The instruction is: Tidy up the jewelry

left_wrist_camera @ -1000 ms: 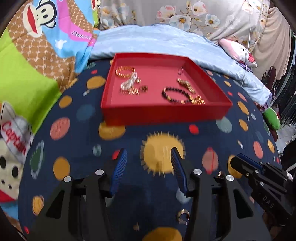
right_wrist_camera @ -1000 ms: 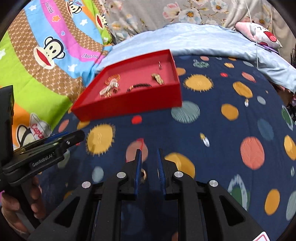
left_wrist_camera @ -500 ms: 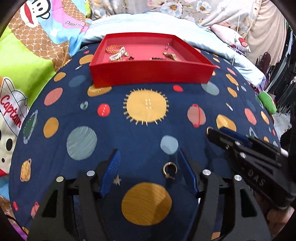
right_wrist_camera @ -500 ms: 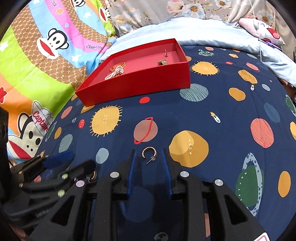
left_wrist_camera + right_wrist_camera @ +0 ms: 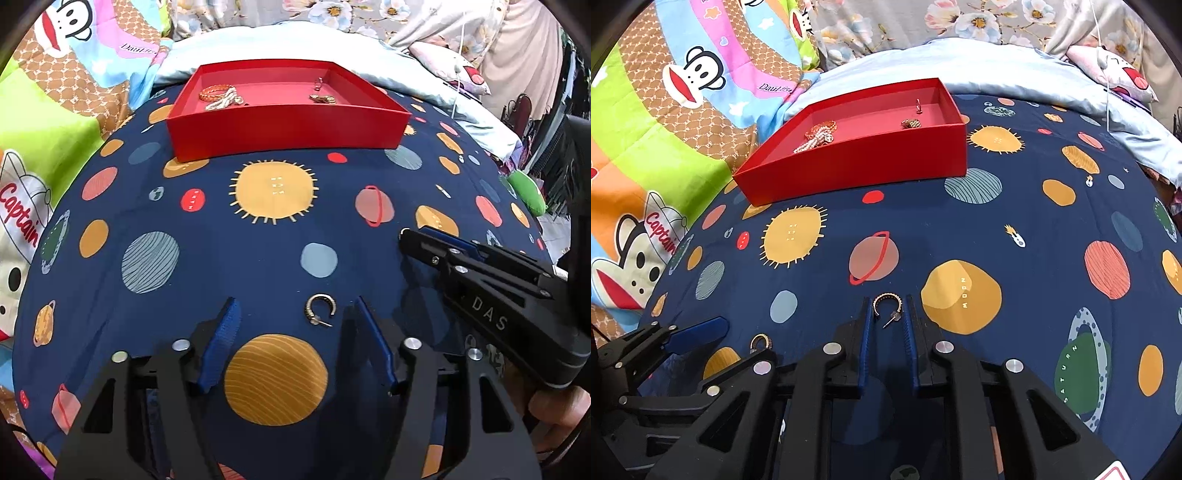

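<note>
A red tray [image 5: 288,125] with several jewelry pieces lies at the far side of the planet-print blanket; it also shows in the right wrist view [image 5: 857,162]. My left gripper [image 5: 295,314] is open low over the blanket, with a gold hoop earring [image 5: 319,308] lying between its fingertips. My right gripper [image 5: 886,308] is open a small way, its fingers either side of a second gold hoop earring [image 5: 887,304] on the blanket. The first earring [image 5: 761,341] shows beside the left gripper's finger [image 5: 698,332].
Colourful monkey-print bedding [image 5: 665,129] rises on the left. A pale blue quilt [image 5: 277,44] and a pink cushion [image 5: 1123,74] lie behind the tray. The right gripper's body [image 5: 487,295] crosses the left wrist view at right.
Both grippers have pulled back from the tray and come down close to the blanket. Each now has an earring lying between its open fingers.
</note>
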Available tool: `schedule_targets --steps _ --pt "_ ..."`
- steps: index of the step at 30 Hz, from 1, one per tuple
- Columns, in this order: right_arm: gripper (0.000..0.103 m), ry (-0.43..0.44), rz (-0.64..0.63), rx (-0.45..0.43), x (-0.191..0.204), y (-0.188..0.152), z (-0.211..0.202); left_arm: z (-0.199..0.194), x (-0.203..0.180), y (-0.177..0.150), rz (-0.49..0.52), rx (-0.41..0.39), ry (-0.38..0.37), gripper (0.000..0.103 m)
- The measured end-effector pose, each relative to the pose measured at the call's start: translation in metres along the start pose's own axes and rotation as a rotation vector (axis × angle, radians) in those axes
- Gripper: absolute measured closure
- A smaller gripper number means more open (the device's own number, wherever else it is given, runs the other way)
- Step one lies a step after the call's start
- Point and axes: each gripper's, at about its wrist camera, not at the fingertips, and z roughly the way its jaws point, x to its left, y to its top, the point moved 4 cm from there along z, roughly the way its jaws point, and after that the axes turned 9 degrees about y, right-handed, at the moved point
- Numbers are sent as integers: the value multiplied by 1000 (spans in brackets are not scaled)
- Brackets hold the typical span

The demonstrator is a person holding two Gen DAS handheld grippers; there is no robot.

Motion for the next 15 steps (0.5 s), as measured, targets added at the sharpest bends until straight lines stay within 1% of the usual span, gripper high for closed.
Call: schedule_targets --steps 2,4,5,6,11,15 --pt "88 3 4 -2 0 -1 -2 -1 -3 0 6 -2 -4 48" --pt "88 5 6 -4 0 -1 -3 -1 -5 0 9 -4 -10 55" --pt "88 6 8 -6 0 -1 -4 -1 -5 1 11 -4 -12 60" --pt "88 7 8 -7 0 -1 -5 -1 -6 1 11 -5 -17 69" --pt "88 14 11 -14 1 0 -7 0 -6 2 5 6 -49 86" --pt "88 22 10 -20 2 1 -10 -1 -8 2 1 15 -83 87"
